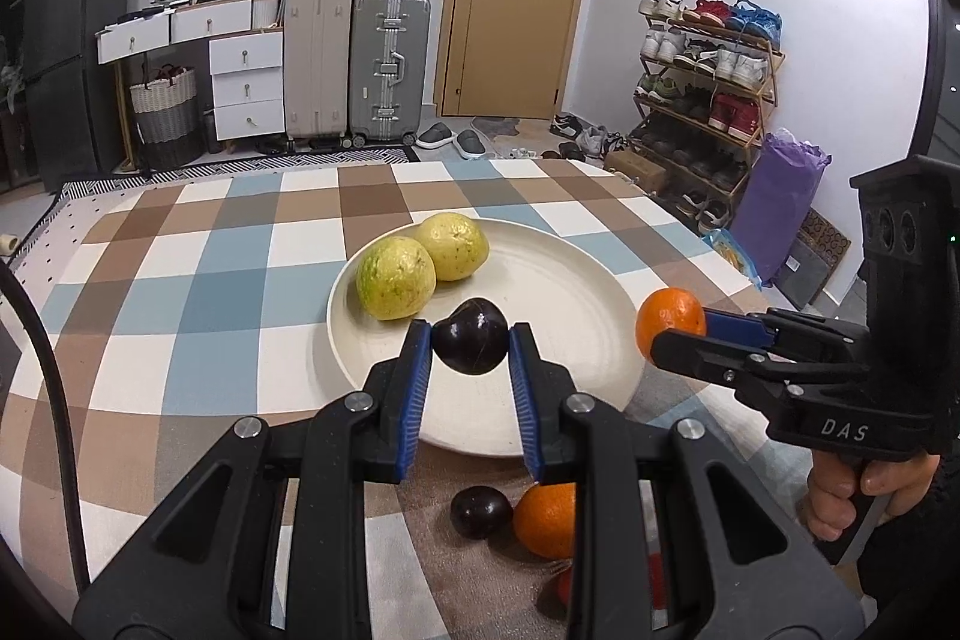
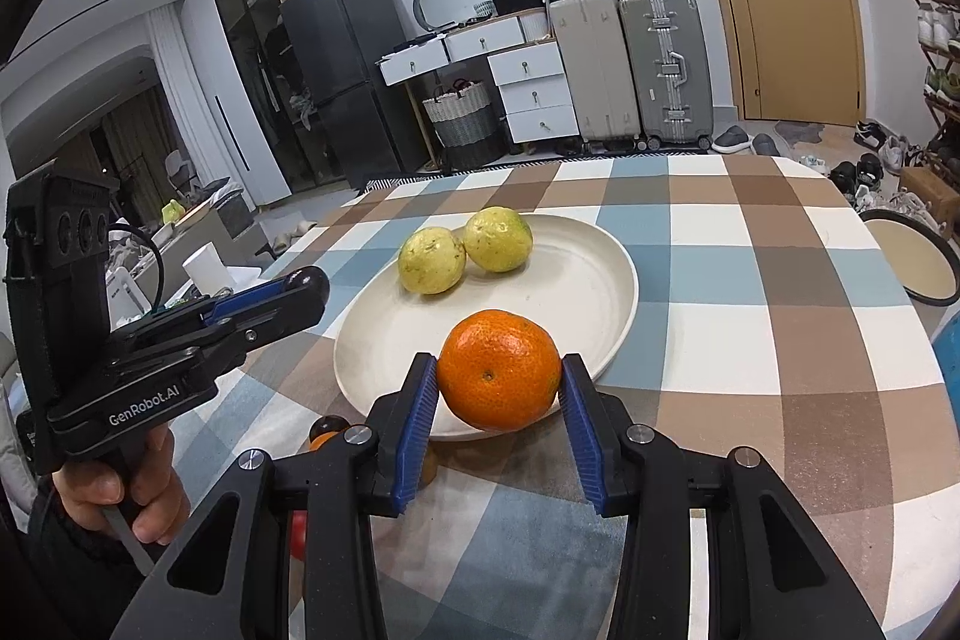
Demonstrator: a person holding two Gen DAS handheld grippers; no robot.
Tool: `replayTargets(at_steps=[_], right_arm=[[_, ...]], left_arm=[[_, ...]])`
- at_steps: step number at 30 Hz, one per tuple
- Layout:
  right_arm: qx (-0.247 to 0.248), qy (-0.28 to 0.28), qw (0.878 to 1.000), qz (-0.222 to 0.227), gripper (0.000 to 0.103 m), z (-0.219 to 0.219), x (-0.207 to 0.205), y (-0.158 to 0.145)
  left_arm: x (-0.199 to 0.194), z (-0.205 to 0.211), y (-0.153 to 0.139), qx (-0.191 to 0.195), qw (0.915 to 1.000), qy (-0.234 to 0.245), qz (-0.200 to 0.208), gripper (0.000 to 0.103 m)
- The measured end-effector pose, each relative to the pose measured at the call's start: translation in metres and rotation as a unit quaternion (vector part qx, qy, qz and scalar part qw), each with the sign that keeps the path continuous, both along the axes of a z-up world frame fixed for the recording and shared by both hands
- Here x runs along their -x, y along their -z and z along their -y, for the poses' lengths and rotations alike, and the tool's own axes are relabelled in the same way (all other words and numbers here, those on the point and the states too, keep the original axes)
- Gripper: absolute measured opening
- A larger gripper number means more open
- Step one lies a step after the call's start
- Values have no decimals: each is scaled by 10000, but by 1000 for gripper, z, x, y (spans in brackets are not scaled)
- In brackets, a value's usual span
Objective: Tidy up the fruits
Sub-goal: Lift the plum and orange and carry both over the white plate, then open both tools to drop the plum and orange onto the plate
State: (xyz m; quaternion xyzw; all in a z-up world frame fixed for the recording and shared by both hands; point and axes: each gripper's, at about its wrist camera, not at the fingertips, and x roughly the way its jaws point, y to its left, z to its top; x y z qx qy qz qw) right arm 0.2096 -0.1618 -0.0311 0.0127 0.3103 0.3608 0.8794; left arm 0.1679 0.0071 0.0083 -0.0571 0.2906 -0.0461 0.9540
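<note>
A cream plate (image 1: pixel 558 280) (image 2: pixel 588 274) on the checked tablecloth holds two yellow-green fruits (image 1: pixel 396 278) (image 1: pixel 453 246) (image 2: pixel 432 260) (image 2: pixel 498 239) at its far left. My left gripper (image 1: pixel 471 337) is shut on a dark plum (image 1: pixel 471 336) and holds it above the plate's near part. My right gripper (image 2: pixel 499 376) is shut on an orange (image 2: pixel 499 370) at the plate's near right rim; that orange also shows in the left wrist view (image 1: pixel 670 322). The left gripper also shows in the right wrist view (image 2: pixel 300 289).
On the cloth in front of the plate lie another dark plum (image 1: pixel 481 512), an orange (image 1: pixel 546 520) and something red (image 1: pixel 564 586), partly hidden by my fingers. A round stool (image 2: pixel 912 265) stands right of the table. Suitcases, drawers and a shoe rack are behind.
</note>
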Motion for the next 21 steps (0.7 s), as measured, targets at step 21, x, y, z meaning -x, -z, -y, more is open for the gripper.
replayTargets(at_steps=[21], right_arm=[[484,-35,9987,-184,42,-28,-7,10]], left_arm=[[-21,9,26,-250,9988,92,-401,23]])
